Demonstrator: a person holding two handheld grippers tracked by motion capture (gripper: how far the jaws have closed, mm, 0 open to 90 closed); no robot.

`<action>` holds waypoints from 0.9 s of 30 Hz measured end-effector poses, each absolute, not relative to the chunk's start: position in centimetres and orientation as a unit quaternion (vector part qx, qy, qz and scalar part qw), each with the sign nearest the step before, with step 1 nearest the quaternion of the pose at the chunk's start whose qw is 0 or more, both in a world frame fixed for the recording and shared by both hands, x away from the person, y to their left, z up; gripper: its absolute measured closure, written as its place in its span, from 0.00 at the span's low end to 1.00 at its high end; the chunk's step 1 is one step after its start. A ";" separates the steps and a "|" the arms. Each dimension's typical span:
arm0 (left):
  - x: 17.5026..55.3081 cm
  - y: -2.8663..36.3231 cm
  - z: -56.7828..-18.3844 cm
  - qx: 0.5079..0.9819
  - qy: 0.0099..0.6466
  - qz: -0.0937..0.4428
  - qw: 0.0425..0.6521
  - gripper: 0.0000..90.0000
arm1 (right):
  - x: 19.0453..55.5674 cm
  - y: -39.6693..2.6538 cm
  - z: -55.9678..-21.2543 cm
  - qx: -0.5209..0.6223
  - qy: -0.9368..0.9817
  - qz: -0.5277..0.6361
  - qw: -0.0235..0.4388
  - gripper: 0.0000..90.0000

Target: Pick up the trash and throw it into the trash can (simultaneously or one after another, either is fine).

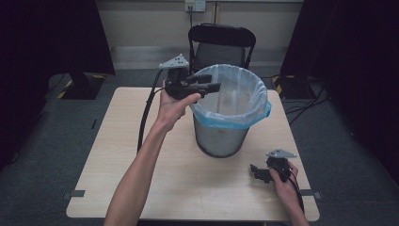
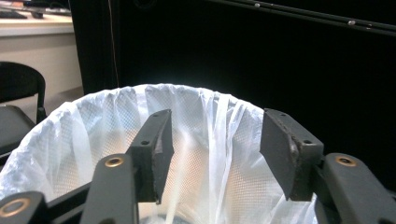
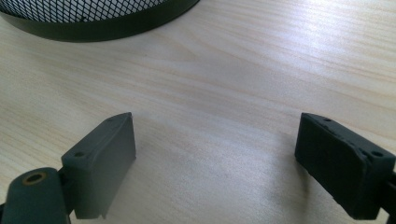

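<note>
- Left gripper (image 1: 207,83) hovers released, empty, over the bin (image 1: 221,136) rim's nine o'clock side; a dip could snag the thin liner (image 2: 205,140).
- Right gripper (image 1: 258,172) waits unclenched at the table's (image 1: 117,155) five o'clock.
</note>
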State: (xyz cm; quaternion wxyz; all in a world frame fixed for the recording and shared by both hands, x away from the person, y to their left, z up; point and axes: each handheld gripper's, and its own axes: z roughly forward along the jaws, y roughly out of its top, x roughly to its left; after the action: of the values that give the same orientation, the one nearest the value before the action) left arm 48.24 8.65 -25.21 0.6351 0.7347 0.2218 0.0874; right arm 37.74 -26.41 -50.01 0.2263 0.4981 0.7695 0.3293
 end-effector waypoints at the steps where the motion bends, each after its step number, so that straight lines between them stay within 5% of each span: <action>1: 48.2 8.6 -25.2 0.735 0.222 0.091 0.635 0.47 | 37.7 -26.4 -50.0 0.498 0.770 0.329 0.226 0.13; 10: 48.1 8.4 -25.1 0.734 0.224 0.103 0.633 0.26 | 37.7 -26.4 -50.0 0.498 0.770 0.329 0.226 0.13; 27: 48.3 10.9 -25.4 0.726 0.257 0.111 0.628 0.17 | 37.7 -26.4 -50.0 0.498 0.769 0.329 0.226 0.13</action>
State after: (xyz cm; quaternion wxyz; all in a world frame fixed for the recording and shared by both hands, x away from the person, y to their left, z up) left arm 48.33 10.87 -25.36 0.6281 0.7259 0.2575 0.1107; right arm 37.74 -26.40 -50.01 0.2263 0.4982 0.7695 0.3293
